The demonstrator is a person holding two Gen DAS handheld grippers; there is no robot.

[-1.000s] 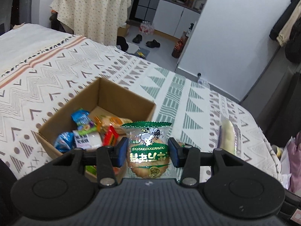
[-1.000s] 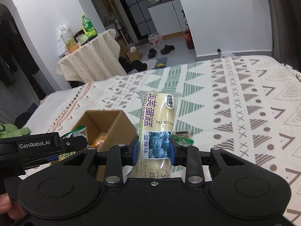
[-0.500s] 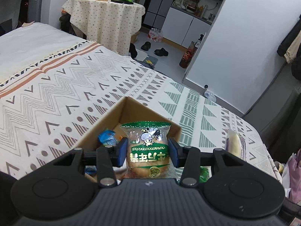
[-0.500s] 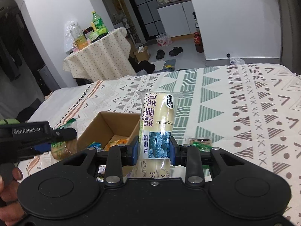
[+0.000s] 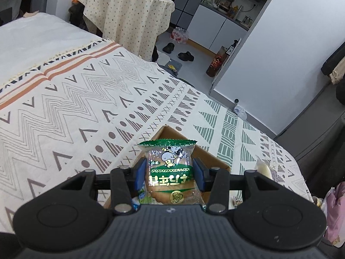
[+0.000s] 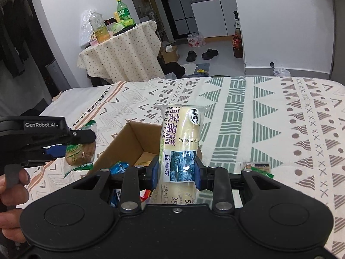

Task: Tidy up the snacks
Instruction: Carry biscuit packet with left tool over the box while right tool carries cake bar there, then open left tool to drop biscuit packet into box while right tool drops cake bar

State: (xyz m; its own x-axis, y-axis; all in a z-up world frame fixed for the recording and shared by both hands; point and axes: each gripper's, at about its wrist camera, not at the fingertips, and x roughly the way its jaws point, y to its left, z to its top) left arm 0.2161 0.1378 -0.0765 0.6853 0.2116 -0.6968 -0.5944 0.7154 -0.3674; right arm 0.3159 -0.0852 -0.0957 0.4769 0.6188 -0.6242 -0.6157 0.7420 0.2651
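A wide bed under a cream blanket printed with grey zigzags, brown triangles and green bars (image 6: pixel 269 112) fills both views, and an open brown cardboard box (image 6: pixel 131 142) sits on it. Blue and red snack wrappers (image 6: pixel 119 166) lie inside the box, partly hidden behind the right tool's black body. Just beside the box on the blanket, toward the right, lies a small flat packet with a green edge (image 6: pixel 258 168). Beyond the bed stands a round table draped in a dotted cream cloth (image 6: pixel 123 54), carrying a clear bottle of yellow drink (image 6: pixel 99 29) and a green bottle (image 6: pixel 123 10); a pair of dark shoes (image 6: pixel 201 54) rests on the grey floor past it.

The left gripper (image 5: pixel 169 173) has its blue pads pressed against a clear green-trimmed packet holding a round golden biscuit (image 5: pixel 169 168), with its printed lettering upside down; it hangs above the near left rim of the box. The right gripper (image 6: pixel 175 169) is clamped on a tall clear-wrapped pale yellow cake roll with a blueberry picture on its label (image 6: pixel 180 138), upright above the near side of the box. A bare hand (image 6: pixel 11 187) grips the left tool's handle at the edge of the right view
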